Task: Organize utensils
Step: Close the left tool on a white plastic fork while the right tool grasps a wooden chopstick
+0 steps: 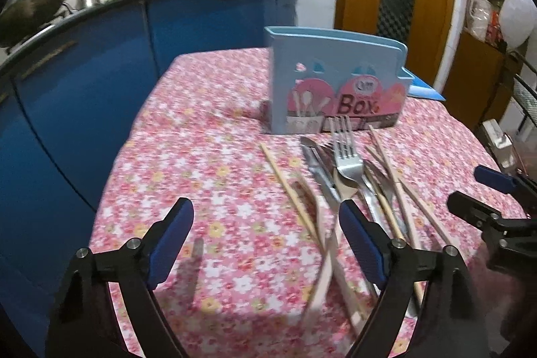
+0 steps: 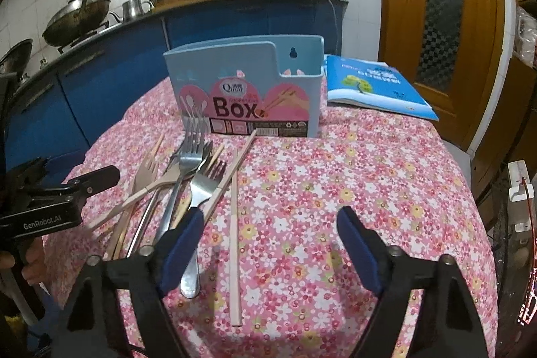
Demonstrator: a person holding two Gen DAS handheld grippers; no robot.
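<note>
Forks (image 2: 194, 163) of shiny steel, slim wooden chopsticks (image 2: 234, 234), floral cloth (image 2: 335, 190)

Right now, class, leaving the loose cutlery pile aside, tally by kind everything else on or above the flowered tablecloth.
Utensil box: 1
Book: 1
Claws: 2 (left claw, right claw, both open)
Total: 4
</note>
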